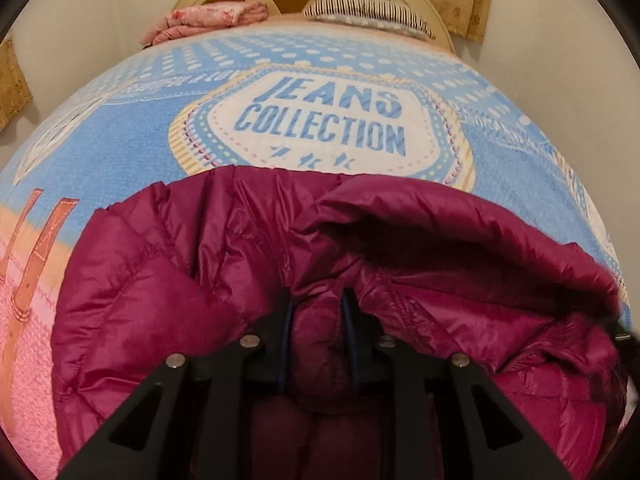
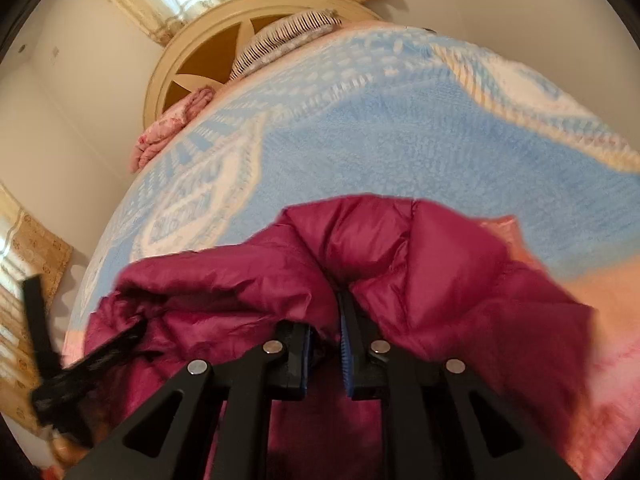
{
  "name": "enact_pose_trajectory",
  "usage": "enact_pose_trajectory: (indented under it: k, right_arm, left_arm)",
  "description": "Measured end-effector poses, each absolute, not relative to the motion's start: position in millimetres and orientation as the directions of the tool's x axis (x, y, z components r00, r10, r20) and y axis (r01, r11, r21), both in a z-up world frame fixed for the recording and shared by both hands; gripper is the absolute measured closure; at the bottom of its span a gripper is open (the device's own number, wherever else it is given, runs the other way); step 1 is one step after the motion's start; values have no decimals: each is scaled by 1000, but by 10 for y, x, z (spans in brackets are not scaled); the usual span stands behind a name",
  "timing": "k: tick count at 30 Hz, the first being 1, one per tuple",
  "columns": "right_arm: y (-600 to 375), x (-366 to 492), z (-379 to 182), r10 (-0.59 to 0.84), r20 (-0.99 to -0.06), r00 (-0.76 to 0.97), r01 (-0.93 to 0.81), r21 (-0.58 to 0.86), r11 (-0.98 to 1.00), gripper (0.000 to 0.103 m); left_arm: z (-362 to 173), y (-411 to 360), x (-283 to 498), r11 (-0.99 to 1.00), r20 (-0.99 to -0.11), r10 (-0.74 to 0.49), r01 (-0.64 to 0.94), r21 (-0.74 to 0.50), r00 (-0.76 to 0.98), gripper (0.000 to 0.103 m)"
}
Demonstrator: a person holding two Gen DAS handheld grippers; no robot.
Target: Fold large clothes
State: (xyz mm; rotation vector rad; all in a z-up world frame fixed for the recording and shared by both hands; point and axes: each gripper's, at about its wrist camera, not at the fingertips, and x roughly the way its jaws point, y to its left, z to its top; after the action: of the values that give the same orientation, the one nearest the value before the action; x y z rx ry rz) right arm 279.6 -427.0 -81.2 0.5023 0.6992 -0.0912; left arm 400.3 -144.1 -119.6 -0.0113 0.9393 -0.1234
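Both tongs' tips point(image 1: 316, 308) point(image 2: 326, 320) buried in bunched magenta jacket point(image 1: 160, 300) folds.

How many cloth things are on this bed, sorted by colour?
Maroon: 1, the puffer jacket
Blue patterned: 1, the bedspread
Pink floral: 1, the folded blanket
Striped: 1, the pillow
Total: 4

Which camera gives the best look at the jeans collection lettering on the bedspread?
The left wrist view. There the lettering sits near the middle of the frame, sharp and readable, just beyond the magenta puffer jacket. In the right wrist view the bedspread is blurred, and its badge patterns sit toward the edges with no readable words.
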Motion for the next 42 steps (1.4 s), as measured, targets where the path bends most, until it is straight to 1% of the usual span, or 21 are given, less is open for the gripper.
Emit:
enact_pose_trajectory:
  k: [2,4,6,7,9,10,12,13,14,16,18,19,20,22,24,25,26,28,31,38,42]
  right_arm:
    - [-4248,2564,-537,0,-559,829,273,404,873,91]
    - [-4163,2547,-314,-51,-522,851,282,373,884,91]
    - [-4002,2798,-231,-24,-552,833,245,330,911,91]
    - [-3934,2921,-238,-12,-565,825,235,323,917,91]
    - [-3785,3262,-378,15,-632,775,231,305,924,91]
    - [-3714,3404,-507,45,-679,733,215,294,931,91]
    - [-3634,3540,-808,74,-756,650,214,275,937,91]
    - [-3618,3551,-929,82,-777,624,212,269,939,91]
    - [-3600,3550,-1077,86,-798,597,210,259,943,91]
    - [-3637,3481,-1145,97,-771,629,201,283,938,91]
    - [-3688,3451,-1149,118,-765,633,203,310,929,91]
    - [-3709,3449,-1158,123,-762,635,200,316,927,91]
    - [-3701,3447,-1165,122,-762,637,194,311,930,91]
    - [-3642,3473,-1179,112,-763,637,179,288,941,91]
    - [-3635,3486,-1179,107,-761,640,167,274,947,90]
    - [-3623,3458,-1180,108,-758,643,163,274,948,90]
    - [-3634,3449,-1185,109,-755,646,162,276,947,90]
    - [-3639,3431,-1198,111,-748,654,159,280,947,90]
    - [-3634,3419,-1203,108,-744,659,158,278,948,90]
    - [-3645,3439,-1217,111,-745,657,160,282,946,90]
    - [-3583,3455,-1190,66,-764,642,164,221,961,90]
  left_arm:
    - [-1219,-1474,3972,994,-789,-97,105,-41,607,75]
    - [-1228,-1519,3942,994,-780,-75,109,-9,621,75]
    - [-1224,-1555,3946,993,-780,-65,118,11,622,75]
    - [-1208,-1541,3945,992,-785,-77,127,3,614,75]
    - [-1138,-1461,3903,987,-799,-123,157,-36,589,75]
    - [-1064,-1408,3861,982,-801,-148,180,-51,580,73]
    - [-883,-1307,3740,973,-793,-188,222,-69,580,60]
    - [-806,-1282,3697,969,-781,-204,233,-77,591,51]
    - [-662,-1250,3650,965,-752,-224,249,-82,620,47]
    - [-438,-1313,3655,960,-704,-232,275,-54,671,46]
    - [-272,-1450,3766,955,-667,-235,296,-23,707,38]
    - [-242,-1539,3882,955,-658,-233,296,-15,716,29]
    - [-275,-1624,4023,958,-661,-217,288,-1,718,28]
    - [-486,-1724,4289,966,-717,-160,256,26,678,29]
    - [-770,-1726,4417,974,-785,-127,226,16,607,37]
    - [-905,-1693,4422,976,-802,-133,219,-3,583,40]
    - [-1013,-1667,4401,977,-808,-127,211,-3,576,39]
    - [-1185,-1635,4337,978,-800,-127,209,-2,587,38]
    - [-1229,-1661,4293,980,-780,-116,200,12,615,37]
    - [-1273,-1685,4343,980,-779,-109,196,19,618,33]
    - [-1199,-1657,4281,978,-781,-112,207,22,614,34]
